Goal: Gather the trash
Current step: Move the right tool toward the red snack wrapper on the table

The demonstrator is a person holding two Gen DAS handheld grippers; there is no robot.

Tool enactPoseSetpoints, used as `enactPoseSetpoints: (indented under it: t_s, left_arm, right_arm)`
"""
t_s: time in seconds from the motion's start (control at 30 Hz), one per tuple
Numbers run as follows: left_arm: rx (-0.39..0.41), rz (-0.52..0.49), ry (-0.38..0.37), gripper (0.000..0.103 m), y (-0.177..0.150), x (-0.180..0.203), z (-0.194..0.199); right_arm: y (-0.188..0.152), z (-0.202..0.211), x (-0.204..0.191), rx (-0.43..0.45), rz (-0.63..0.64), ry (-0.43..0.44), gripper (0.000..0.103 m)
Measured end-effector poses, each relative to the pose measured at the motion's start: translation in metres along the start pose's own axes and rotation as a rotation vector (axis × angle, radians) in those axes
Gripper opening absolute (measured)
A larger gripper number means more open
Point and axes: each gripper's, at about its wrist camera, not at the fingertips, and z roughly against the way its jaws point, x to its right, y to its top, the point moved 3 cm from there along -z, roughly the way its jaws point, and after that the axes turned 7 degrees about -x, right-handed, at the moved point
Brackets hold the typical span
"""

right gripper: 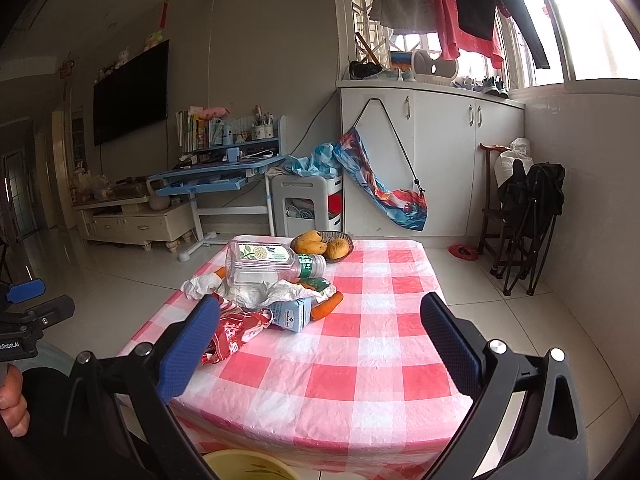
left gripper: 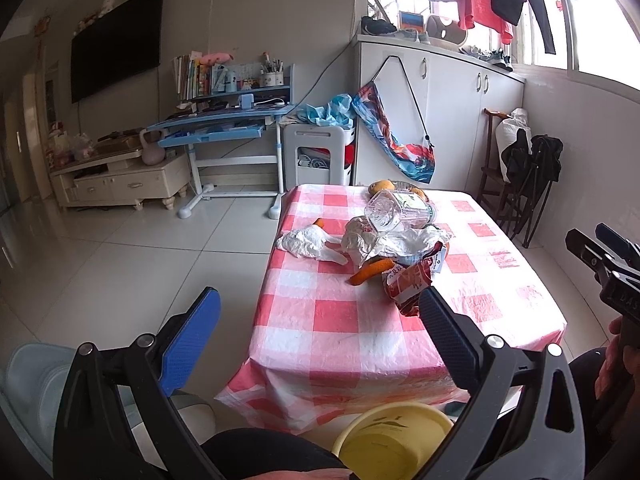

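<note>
A heap of trash lies on the red-and-white checked table (left gripper: 344, 320): a clear plastic bottle (left gripper: 396, 210) on its side, crumpled white paper (left gripper: 308, 242), a red snack wrapper (left gripper: 408, 286), a small blue carton (right gripper: 292, 316) and orange peel pieces (left gripper: 370, 270). The bottle (right gripper: 268, 266) and wrapper (right gripper: 236, 334) also show in the right wrist view. My left gripper (left gripper: 320, 320) is open and empty, short of the table's near edge. My right gripper (right gripper: 320, 324) is open and empty above the table's near part; it also shows at the right edge of the left wrist view (left gripper: 600, 256).
A yellow bin (left gripper: 392, 436) stands below the table's near edge. A basket of mangoes (right gripper: 322, 245) sits at the table's far end. A blue desk (left gripper: 220, 124), white cabinets (left gripper: 452, 112) and folded chairs (left gripper: 524, 176) stand around the tiled floor.
</note>
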Motion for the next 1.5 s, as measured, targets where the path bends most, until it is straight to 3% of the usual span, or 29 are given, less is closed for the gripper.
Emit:
enactPoseSetpoints:
  t_s: [1.5]
  left_arm:
    - [0.002, -0.05, -0.018, 0.095, -0.0035, 0.004, 0.0005]
  right_arm:
    - [0.0008, 0.0025, -0.0004, 0.01, 0.032, -0.017, 0.096]
